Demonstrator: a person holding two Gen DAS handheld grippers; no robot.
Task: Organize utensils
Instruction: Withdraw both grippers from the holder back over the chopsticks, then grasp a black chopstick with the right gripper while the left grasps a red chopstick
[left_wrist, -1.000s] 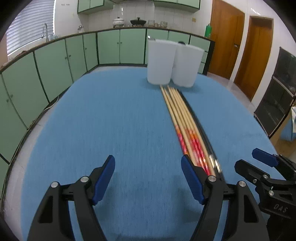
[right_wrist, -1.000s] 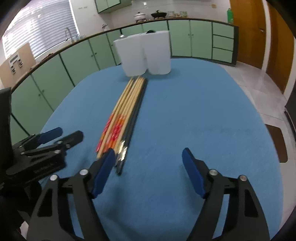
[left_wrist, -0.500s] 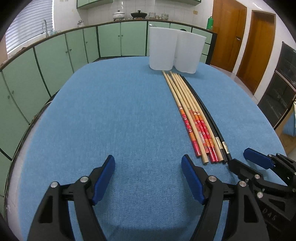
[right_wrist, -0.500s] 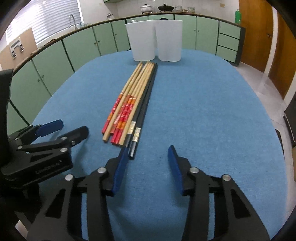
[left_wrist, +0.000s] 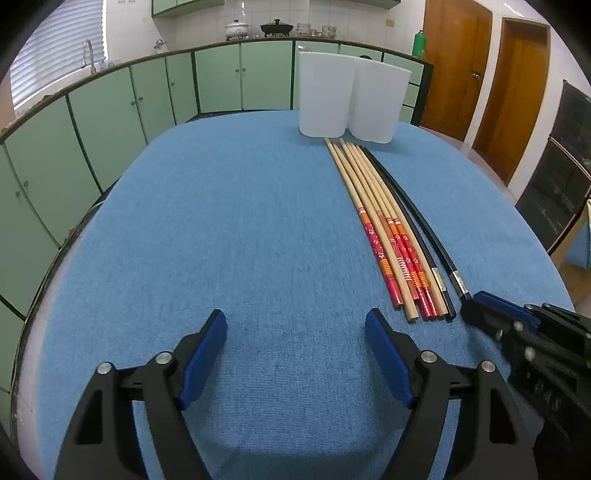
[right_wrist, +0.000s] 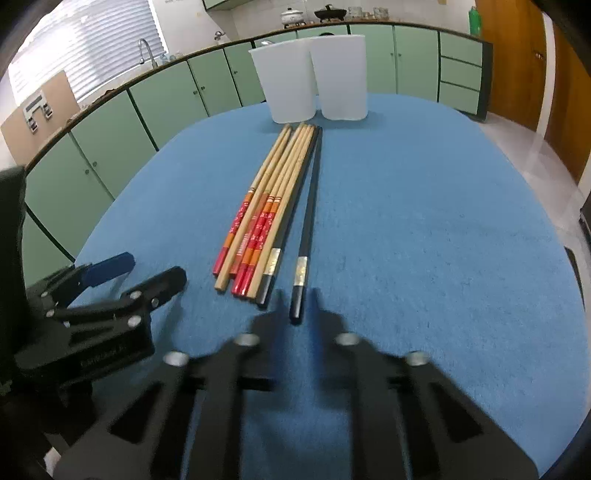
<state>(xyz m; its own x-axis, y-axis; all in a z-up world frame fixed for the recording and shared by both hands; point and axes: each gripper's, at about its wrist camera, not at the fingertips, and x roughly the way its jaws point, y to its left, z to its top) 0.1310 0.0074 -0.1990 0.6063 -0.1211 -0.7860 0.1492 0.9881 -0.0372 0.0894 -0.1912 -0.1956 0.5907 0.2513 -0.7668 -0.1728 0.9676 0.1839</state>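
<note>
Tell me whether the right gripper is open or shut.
Shut: the right gripper has its fingertips closed on the near end of the outer black chopstick.

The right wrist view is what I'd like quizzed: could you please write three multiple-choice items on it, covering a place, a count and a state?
1. Where do the two white containers stand?
A. On the blue table, just past the far tips of the chopsticks
B. On the kitchen counter
C. On the floor

2. How many black chopsticks lie on the table?
A. One
B. Two
C. Four

3. What state is the right gripper in?
A. Wide open and empty
B. Shut on the near end of a black chopstick
C. Shut on a container

Answers:
1 A, both stand on the cloth beyond the tips.
2 B, one is beside the bundle and one is set apart.
3 B, its fingers close on the separate chopstick's end.
</note>
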